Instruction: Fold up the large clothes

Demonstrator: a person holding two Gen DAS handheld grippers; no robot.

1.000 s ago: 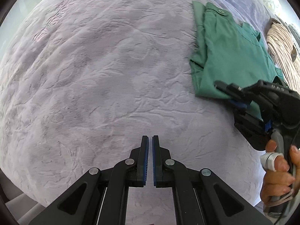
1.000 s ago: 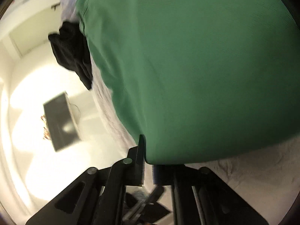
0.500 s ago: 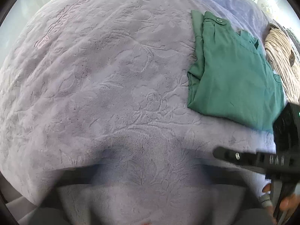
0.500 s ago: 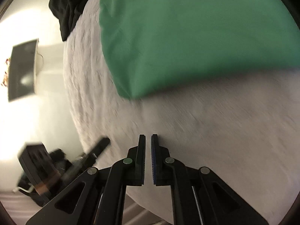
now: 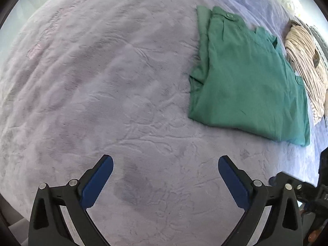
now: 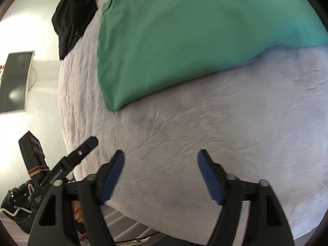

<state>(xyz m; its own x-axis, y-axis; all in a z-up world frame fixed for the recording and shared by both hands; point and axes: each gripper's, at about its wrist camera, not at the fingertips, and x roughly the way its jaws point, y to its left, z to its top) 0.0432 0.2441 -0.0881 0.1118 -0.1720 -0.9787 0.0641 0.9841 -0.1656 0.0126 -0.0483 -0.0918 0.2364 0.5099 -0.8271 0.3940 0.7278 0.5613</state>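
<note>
Green shirt [image 5: 250, 86] lies folded flat on the bed [image 5: 102, 82], on the textured lilac bedspread, right of centre in the left wrist view and at the top of the right wrist view [image 6: 184, 41]. Left gripper [image 5: 165, 164] points down at bare bedspread, jaws spread wide, having just been opening, nothing between them. Right gripper [image 6: 161, 157] is also over bare bedspread, near the shirt's folded edge but clear of it; jaws have just been opening, now wide, empty. Striped beige garment [image 5: 305, 65] lies just beside the shirt's far side. Black garment [image 6: 73, 16] is bunched at the bed edge. Dark monitor [image 6: 15, 82] on the wall beyond the bed.
</note>
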